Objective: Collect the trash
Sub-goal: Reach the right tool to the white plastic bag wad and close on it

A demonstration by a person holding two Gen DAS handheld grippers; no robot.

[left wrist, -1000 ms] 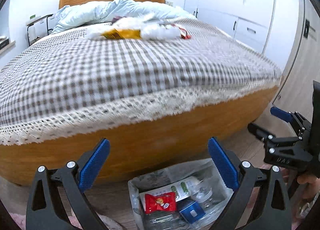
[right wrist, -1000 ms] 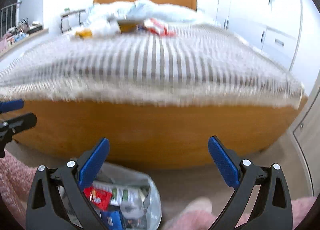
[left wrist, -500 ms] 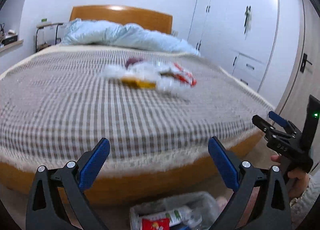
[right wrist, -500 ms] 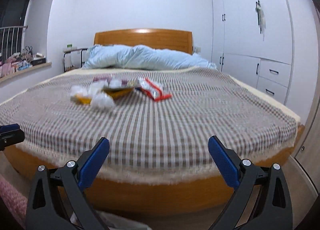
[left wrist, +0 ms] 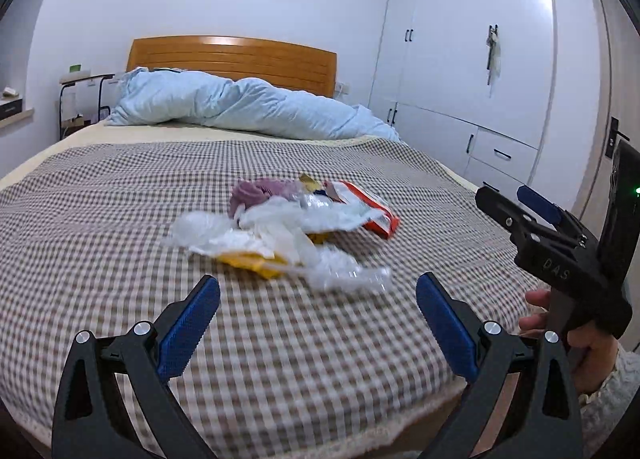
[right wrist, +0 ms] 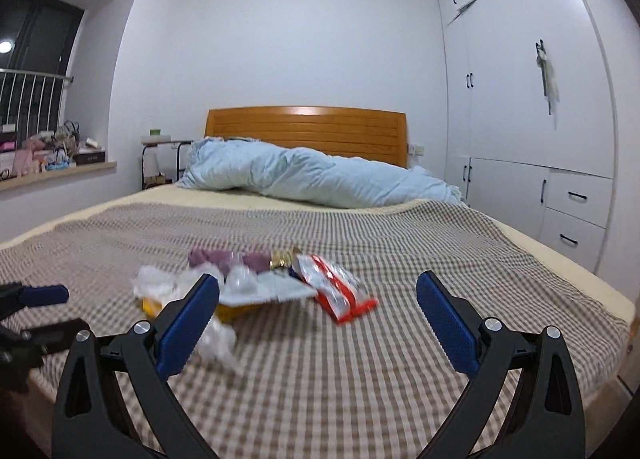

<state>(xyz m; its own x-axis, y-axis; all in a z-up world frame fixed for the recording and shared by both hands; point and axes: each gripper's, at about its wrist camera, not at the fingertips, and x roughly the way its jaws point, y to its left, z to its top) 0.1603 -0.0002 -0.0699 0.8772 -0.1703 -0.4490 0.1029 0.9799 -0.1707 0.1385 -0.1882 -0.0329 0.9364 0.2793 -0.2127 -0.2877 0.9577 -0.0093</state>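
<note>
Hovering over the bed (left wrist: 120, 219), left gripper (left wrist: 318, 323) and right gripper (right wrist: 318, 323) have risen since 1.0 s ago; the trash bag on the floor has left view. Both jaws apart, empty. Trash pile (left wrist: 288, 231) lies mid-bed, ahead of both.
</note>
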